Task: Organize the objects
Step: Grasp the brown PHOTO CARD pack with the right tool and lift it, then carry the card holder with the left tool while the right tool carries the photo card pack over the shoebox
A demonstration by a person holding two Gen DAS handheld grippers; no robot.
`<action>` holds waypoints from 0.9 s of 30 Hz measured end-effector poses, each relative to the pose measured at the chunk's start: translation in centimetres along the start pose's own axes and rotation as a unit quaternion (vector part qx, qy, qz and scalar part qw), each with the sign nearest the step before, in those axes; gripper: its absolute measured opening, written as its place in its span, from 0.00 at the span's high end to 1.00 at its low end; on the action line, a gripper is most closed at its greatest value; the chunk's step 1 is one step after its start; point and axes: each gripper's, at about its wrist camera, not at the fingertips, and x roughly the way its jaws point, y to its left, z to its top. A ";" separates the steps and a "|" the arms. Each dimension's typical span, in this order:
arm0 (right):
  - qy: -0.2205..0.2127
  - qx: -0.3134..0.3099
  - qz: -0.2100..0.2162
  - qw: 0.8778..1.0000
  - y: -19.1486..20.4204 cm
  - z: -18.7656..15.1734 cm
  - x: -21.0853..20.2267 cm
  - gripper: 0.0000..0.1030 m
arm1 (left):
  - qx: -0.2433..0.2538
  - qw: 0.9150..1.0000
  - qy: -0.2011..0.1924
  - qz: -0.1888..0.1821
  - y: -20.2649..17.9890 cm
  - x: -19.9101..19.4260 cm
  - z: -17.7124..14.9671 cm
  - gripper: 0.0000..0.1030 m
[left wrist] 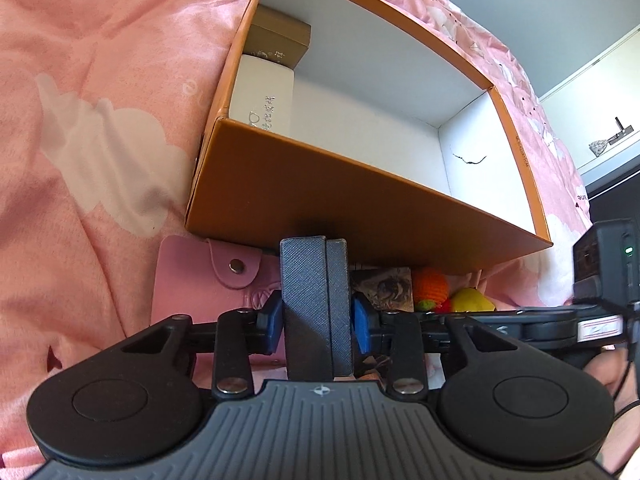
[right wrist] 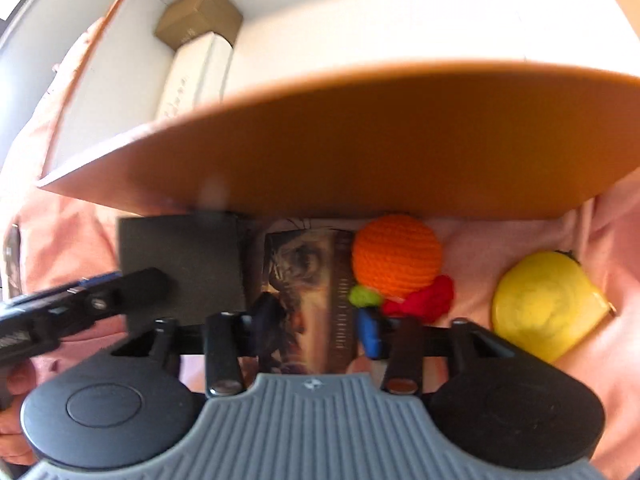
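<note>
My left gripper (left wrist: 315, 322) is shut on a dark grey textured case (left wrist: 316, 304), held upright just in front of the orange box (left wrist: 320, 184). The case also shows in the right wrist view (right wrist: 184, 264). The box is white inside and holds a brown box (left wrist: 280, 38) and a white box (left wrist: 264, 98) at its left end. My right gripper (right wrist: 318, 326) is closed around a picture-printed box (right wrist: 308, 300) lying on the pink sheet; the view is blurred. An orange crocheted toy (right wrist: 396, 260) and a yellow round case (right wrist: 548, 306) lie to its right.
A pink snap wallet (left wrist: 208, 280) lies on the pink bedsheet (left wrist: 80, 140) left of my left gripper. The orange box's near wall (right wrist: 360, 144) stands close ahead of both grippers. A white cabinet (left wrist: 600, 92) is at the far right.
</note>
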 end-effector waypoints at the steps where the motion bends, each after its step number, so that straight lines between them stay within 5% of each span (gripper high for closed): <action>1: -0.004 0.002 0.008 1.000 0.1 0.0 -0.5 0.68 | 0.001 1.000 0.000 0.001 0.0 0.0 -0.1 0.61; 5: -0.024 -0.017 0.017 0.999 1.3 -0.2 -1.8 0.76 | 0.004 1.000 -0.004 0.000 -0.1 -0.1 -0.2 0.61; 16: -0.093 -0.107 -0.010 0.990 5.2 -2.7 -8.6 0.77 | 0.016 0.997 -0.072 -0.031 -1.3 -6.4 -0.6 0.62; 27: -0.188 -0.137 -0.004 0.973 7.2 -3.5 -17.5 0.77 | 0.058 0.983 -0.153 -0.083 -5.0 -11.5 2.3 0.62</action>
